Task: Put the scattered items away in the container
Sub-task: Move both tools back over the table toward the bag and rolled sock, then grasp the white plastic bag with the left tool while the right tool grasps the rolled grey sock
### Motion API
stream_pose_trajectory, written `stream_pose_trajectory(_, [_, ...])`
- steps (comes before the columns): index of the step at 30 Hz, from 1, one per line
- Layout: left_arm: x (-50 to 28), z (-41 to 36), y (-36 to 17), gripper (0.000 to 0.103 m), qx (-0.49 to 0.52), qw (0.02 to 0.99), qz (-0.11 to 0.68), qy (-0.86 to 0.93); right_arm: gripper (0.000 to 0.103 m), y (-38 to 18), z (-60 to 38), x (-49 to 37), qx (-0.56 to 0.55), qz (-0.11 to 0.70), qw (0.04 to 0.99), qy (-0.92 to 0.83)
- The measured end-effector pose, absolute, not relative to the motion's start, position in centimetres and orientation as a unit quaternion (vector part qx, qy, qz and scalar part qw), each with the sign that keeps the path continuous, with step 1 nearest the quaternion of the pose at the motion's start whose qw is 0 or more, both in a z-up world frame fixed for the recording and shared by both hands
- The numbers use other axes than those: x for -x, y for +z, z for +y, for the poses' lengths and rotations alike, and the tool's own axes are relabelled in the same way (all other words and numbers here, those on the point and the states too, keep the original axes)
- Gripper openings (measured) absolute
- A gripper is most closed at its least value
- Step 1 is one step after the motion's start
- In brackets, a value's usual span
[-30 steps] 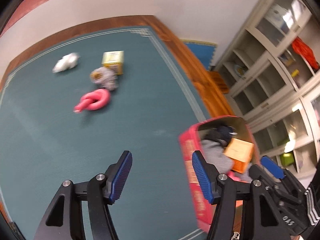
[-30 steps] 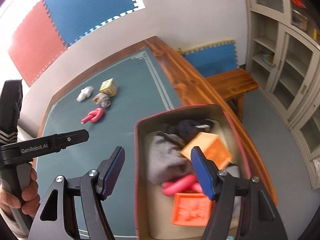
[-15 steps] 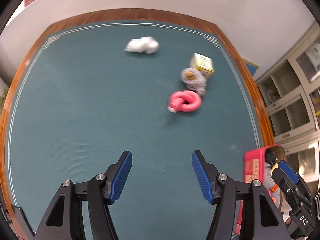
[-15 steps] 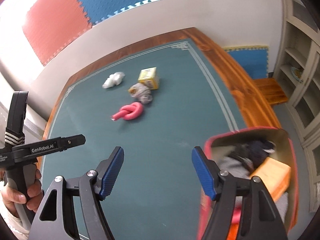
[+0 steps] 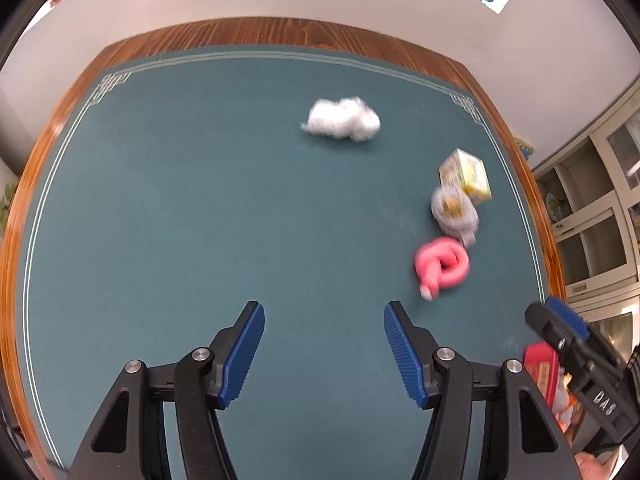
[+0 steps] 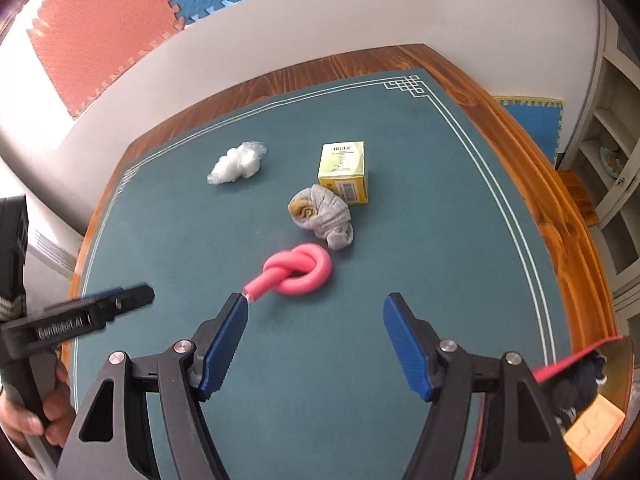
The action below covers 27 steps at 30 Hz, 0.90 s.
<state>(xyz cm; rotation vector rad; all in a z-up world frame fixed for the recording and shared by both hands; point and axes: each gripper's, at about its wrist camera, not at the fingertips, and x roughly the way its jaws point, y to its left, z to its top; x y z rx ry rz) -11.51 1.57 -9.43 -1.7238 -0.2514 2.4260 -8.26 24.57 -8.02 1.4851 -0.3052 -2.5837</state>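
Note:
On the green mat lie a knotted pink foam tube [image 6: 298,270] [image 5: 442,266], a rolled grey sock [image 6: 322,216] [image 5: 454,210], a yellow box [image 6: 344,170] [image 5: 466,176] and a crumpled white plastic wad [image 6: 238,162] [image 5: 342,120]. My right gripper [image 6: 316,340] is open and empty, hovering just short of the pink tube. My left gripper [image 5: 324,354] is open and empty over bare mat, with the items off to its right. The red container [image 6: 580,396] [image 5: 542,368], holding dark cloth and orange blocks, sits at the lower right edge of both views.
The wooden table rim [image 6: 560,220] borders the mat [image 6: 400,300]. Cabinets [image 6: 616,152] stand to the right, foam tiles [image 6: 104,28] hang on the wall. A hand [image 6: 24,420] grips the left gripper's handle at the lower left.
Both grippers have swung away from the red container toward the scattered items. The container slid to the lower right edge of both views; the pink tube now lies close ahead of the right gripper.

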Motion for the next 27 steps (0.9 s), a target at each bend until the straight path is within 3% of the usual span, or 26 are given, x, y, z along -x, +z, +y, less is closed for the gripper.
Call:
stream_pose_trajectory(19, [27.8,4.7,-11.9,0.064,0.546,0.148,-0.026,0.824,0.074,-11.4,24.6,14.0,-0.516,-0.118,0.031,-0.848])
stream_pose_trajectory(20, [28.3,4.9,-12.1,0.065,0.547,0.154,-0.028,0.822,0.074,-11.7,24.5,14.4,-0.518,-0.119,0.031,-0.846])
stream_pose_trajectory(22, [29.2,5.3,-12.4,0.083,0.548,0.163,-0.032,0.819,0.074,-12.0,24.3,14.9,-0.521,-0.120,0.032,-0.845])
stream_pose_trajectory(27, [30.8,5.8,-13.7,0.084,0.556,0.165,-0.049,0.813,0.074,-12.6,23.7,15.8,-0.520,-0.115,0.032,-0.846])
